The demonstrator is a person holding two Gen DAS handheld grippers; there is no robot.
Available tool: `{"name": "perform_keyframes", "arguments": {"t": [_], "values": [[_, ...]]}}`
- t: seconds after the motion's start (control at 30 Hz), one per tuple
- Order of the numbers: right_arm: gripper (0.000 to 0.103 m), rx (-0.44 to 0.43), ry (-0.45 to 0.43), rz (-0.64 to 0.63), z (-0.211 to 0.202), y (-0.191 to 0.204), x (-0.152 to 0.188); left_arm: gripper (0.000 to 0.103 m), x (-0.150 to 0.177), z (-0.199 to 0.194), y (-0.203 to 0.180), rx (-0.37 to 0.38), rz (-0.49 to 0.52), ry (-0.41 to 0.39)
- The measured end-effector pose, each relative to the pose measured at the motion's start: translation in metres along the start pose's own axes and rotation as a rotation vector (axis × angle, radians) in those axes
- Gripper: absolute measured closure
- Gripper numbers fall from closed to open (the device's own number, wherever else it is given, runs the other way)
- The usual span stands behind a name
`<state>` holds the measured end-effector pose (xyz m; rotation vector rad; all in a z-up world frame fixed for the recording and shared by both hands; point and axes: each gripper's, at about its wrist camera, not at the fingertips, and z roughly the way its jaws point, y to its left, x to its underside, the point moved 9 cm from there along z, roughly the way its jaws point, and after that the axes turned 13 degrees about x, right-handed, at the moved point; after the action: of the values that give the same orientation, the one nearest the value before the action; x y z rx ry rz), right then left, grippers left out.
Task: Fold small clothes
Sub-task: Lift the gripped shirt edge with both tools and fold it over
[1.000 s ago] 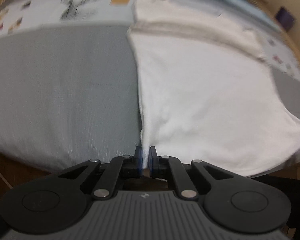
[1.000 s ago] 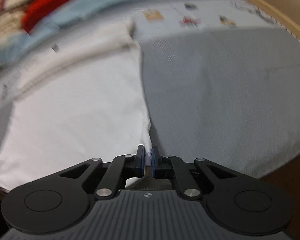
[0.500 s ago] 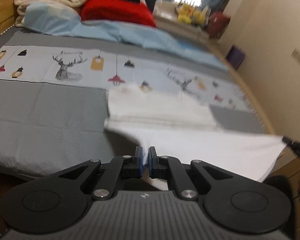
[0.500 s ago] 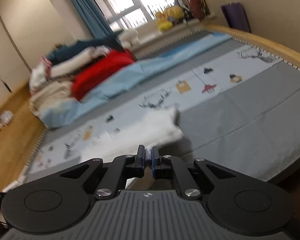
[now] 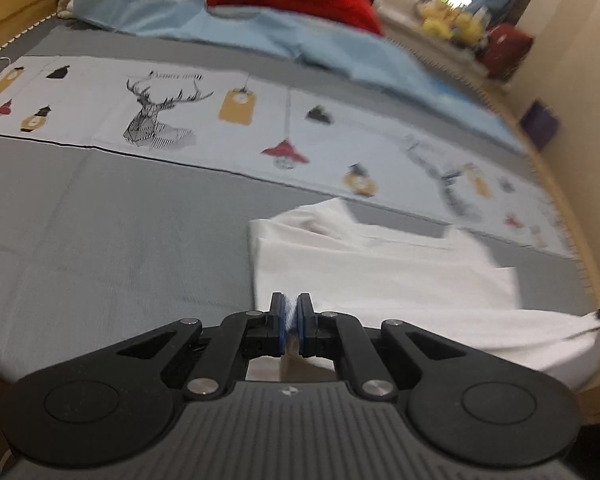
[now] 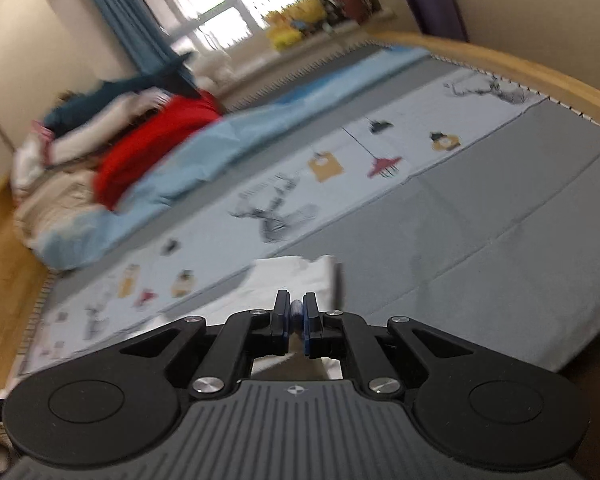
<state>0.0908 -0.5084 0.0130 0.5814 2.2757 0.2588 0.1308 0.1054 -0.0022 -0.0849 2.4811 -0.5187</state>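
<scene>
In the left wrist view, the left gripper [image 5: 291, 312] sits at lower centre with its jaws clamped on an edge of the white garment [image 5: 380, 272], which spreads from there toward the lower right over the grey bed cover [image 5: 120, 232]. In the right wrist view, the right gripper [image 6: 296, 312] at lower centre is likewise clamped on the white garment [image 6: 288, 280], which lies just above and left of the jaws; the red blanket [image 6: 152, 148] lies at upper left.
</scene>
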Motion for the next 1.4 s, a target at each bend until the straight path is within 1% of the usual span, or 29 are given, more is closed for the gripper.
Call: {"name": "perform_keyframes", "arguments": {"t": [0.07,0.17,0.23,0.27,0.3,0.33,0.4,0.43,0.47,0.53,0.6,0.67,0.73,0.8,0.87,1.0,1.17,1.2,1.27,1.33,1.4], "values": [[0.097,0.020,0.038,-0.016,0.041,0.010,-0.008,0.097,-0.008,0.033,0.018,-0.023,0.000,0.017],[0.097,0.089,0.089,-0.070,0.102,0.021,-0.014,0.097,-0.012,0.071,0.039,-0.021,-0.051,0.043],[0.097,0.118,0.116,-0.068,0.130,0.024,-0.016,0.096,-0.016,0.078,0.044,-0.011,-0.096,0.044],[0.097,0.124,0.129,-0.059,0.141,0.025,-0.016,0.096,-0.021,0.078,0.044,0.009,-0.116,0.030],[0.097,0.128,0.137,-0.049,0.153,0.026,-0.016,0.096,-0.026,0.078,0.045,0.022,-0.122,0.017],[0.097,0.135,0.138,-0.050,0.160,0.026,-0.016,0.094,-0.028,0.076,0.045,0.018,-0.121,0.007],[0.094,0.175,0.140,-0.043,0.166,0.022,-0.018,0.094,-0.028,0.074,0.052,-0.007,-0.127,0.009],[0.093,0.180,0.121,-0.017,0.166,0.019,-0.023,0.087,-0.026,0.075,0.054,-0.011,-0.131,0.026],[0.093,0.171,0.107,-0.001,0.164,0.017,-0.027,0.083,-0.021,0.077,0.057,-0.013,-0.133,0.052],[0.093,0.169,0.095,-0.010,0.161,0.010,-0.030,0.070,-0.011,0.083,0.059,-0.018,-0.112,0.100],[0.093,0.161,0.116,-0.050,0.162,0.005,-0.024,0.064,-0.002,0.088,0.062,-0.046,-0.072,0.140],[0.093,0.151,0.169,-0.090,0.167,0.002,-0.012,0.063,0.005,0.091,0.063,-0.063,-0.057,0.165],[0.093,0.134,0.232,-0.143,0.175,0.003,0.002,0.063,0.005,0.096,0.061,-0.058,-0.055,0.172],[0.089,0.127,0.231,-0.205,0.177,0.010,0.006,0.060,0.002,0.102,0.056,-0.045,-0.052,0.163],[0.079,0.123,0.218,-0.252,0.178,0.019,0.006,0.057,-0.002,0.109,0.052,-0.050,-0.044,0.158],[0.078,0.106,0.215,-0.300,0.187,0.038,0.008,0.057,-0.013,0.126,0.046,-0.055,-0.043,0.148],[0.078,0.105,0.204,-0.322,0.197,0.049,0.004,0.058,-0.024,0.144,0.043,-0.050,-0.050,0.135],[0.078,0.105,0.195,-0.327,0.198,0.051,0.003,0.059,-0.024,0.146,0.042,-0.049,-0.047,0.139],[0.078,0.107,0.181,-0.337,0.200,0.054,0.001,0.067,-0.024,0.150,0.040,-0.050,-0.033,0.146],[0.080,0.108,0.182,-0.341,0.202,0.054,0.000,0.089,-0.027,0.149,0.039,-0.062,-0.010,0.138],[0.091,0.106,0.178,-0.350,0.203,0.056,0.001,0.093,-0.030,0.145,0.039,-0.080,0.010,0.121]]}}
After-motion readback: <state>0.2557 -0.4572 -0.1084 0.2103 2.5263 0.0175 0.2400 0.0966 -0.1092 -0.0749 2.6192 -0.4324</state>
